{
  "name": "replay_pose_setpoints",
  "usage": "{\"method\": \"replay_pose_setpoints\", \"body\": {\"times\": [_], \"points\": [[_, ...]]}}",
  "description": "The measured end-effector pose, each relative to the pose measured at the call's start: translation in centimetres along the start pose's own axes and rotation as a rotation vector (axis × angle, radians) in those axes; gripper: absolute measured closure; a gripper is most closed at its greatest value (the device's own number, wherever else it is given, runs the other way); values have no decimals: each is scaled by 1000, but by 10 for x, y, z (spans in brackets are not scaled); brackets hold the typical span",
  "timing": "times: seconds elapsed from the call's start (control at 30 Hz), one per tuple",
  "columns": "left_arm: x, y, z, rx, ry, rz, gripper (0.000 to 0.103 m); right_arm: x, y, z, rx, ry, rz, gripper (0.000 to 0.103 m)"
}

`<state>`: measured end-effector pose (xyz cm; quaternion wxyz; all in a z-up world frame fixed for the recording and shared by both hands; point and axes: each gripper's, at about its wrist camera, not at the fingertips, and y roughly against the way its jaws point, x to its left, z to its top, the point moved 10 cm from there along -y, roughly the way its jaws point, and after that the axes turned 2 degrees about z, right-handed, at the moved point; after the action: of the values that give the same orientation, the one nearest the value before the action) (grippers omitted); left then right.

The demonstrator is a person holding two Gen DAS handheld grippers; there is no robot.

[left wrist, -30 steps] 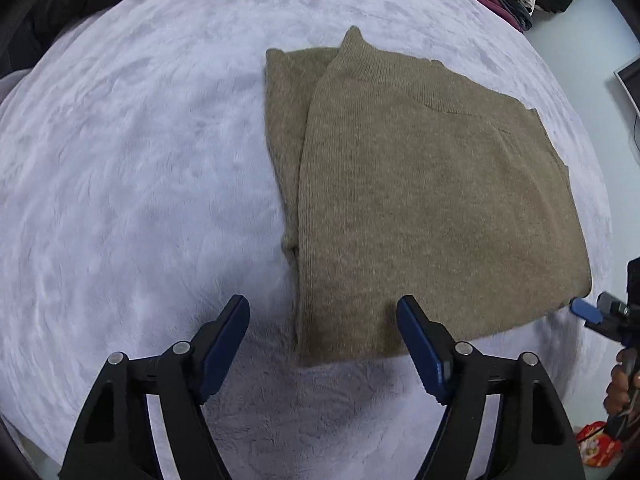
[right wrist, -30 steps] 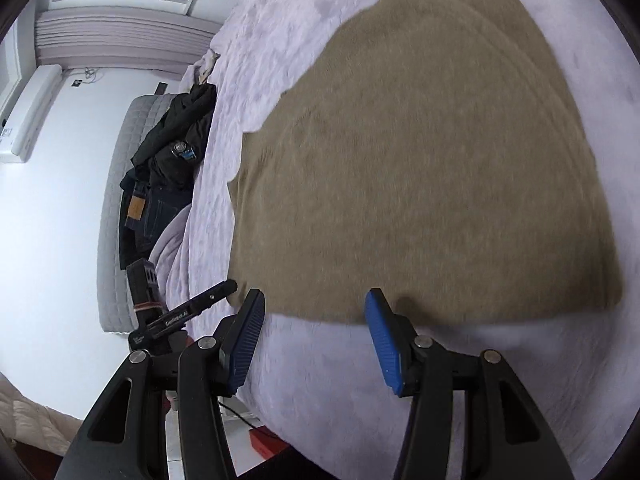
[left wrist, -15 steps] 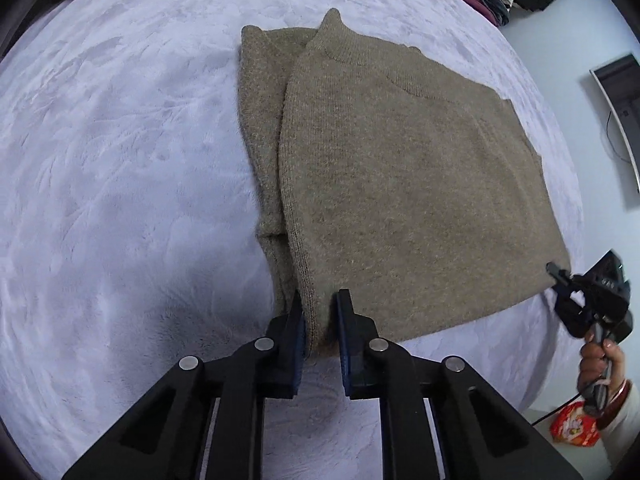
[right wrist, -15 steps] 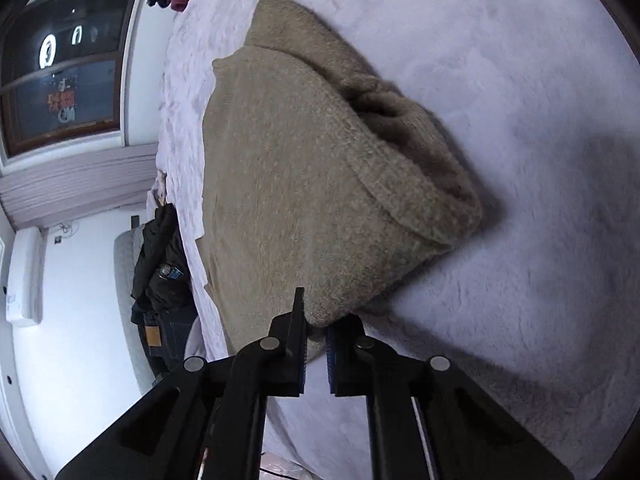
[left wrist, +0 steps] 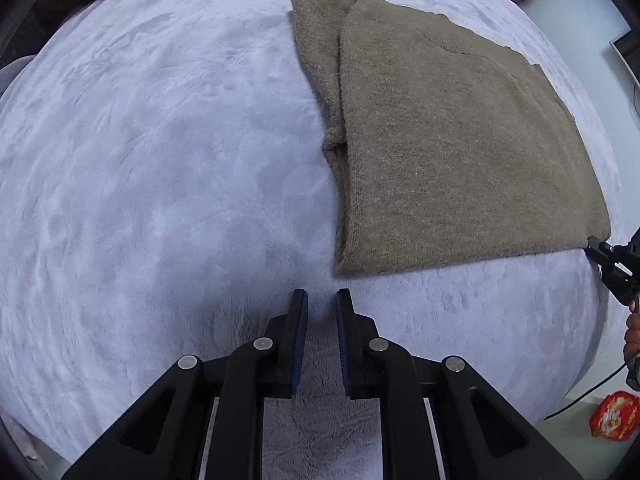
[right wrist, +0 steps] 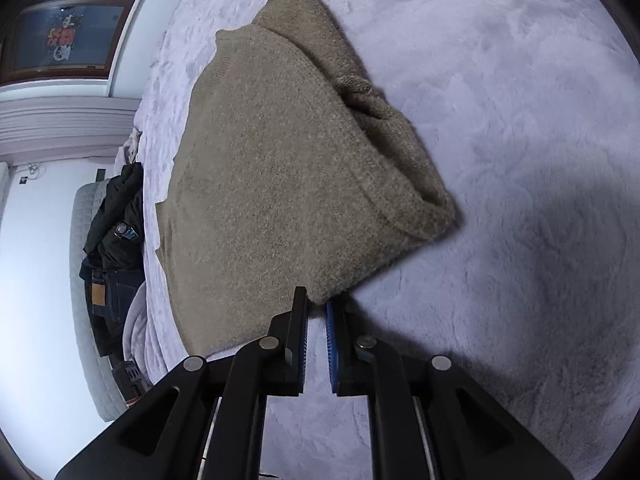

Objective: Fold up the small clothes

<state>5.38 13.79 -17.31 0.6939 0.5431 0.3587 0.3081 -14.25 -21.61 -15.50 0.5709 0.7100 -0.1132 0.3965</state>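
- An olive-brown knitted sweater [left wrist: 460,140] lies flat on a fluffy lilac blanket [left wrist: 160,160] that covers the bed. It is folded lengthwise, so a narrower under-layer shows along its left edge in the left wrist view.
- The left gripper [left wrist: 322,296] points steeply down at the blanket. Its black fingers with blue pads are nearly together, with only a slim gap, and nothing is between them.
- The sweater's near-left corner lies just ahead of those fingertips, to their right, and does not touch them.
- The right gripper [right wrist: 316,299] has its fingers drawn together on the sweater's other near corner. The knit is pinched at the very tips, and only a sliver of the corner is caught.
- From the left wrist, the right gripper's tip [left wrist: 596,246] meets that corner at the blanket's right edge, with part of the person's hand [left wrist: 632,328] below it.
- A red packet [left wrist: 614,420] lies on the floor beside the bed.
- Dark clothes [right wrist: 116,232] are heaped at the bed's far side in the right wrist view.
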Motion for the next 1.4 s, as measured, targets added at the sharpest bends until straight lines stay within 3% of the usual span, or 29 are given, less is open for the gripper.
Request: {"method": "replay_pose_setpoints", "body": {"times": [0.1,0.17,0.23,0.3,0.57,0.73,0.87,0.97,1.0,1.03,1.07,1.17,1.23,1.3,1.4], "points": [[5,7,-4,-5,43,10,87,6,3,-11,40,39,-42,91],[5,7,-6,4,66,20,84,13,5,-22,63,88,-73,84],[4,8,-7,0,91,18,37,23,4,-33,86,140,-91,57],[4,12,-9,-24,99,30,36,38,-1,-45,109,189,-88,50],[24,19,-25,-24,149,67,36,120,-62,-101,272,323,72,50],[52,34,-39,-46,228,66,36,157,-132,-131,374,205,230,50],[74,44,-51,-68,276,69,36,167,-191,-144,382,59,284,50],[80,49,-57,-80,280,70,36,178,-212,-142,335,-6,339,51],[82,50,-59,-84,278,68,36,184,-216,-139,330,-33,374,58],[82,51,-60,-87,276,68,36,191,-219,-137,333,-71,422,81],[82,52,-60,-91,274,68,36,196,-220,-136,340,-99,449,92],[85,57,-64,-110,274,60,36,206,-217,-136,343,-37,424,94],[85,56,-64,-115,287,55,36,204,-215,-146,358,90,315,95],[85,49,-66,-95,297,61,36,189,-223,-155,377,125,219,95],[85,44,-67,-84,307,71,36,180,-230,-165,379,148,178,95]]}}
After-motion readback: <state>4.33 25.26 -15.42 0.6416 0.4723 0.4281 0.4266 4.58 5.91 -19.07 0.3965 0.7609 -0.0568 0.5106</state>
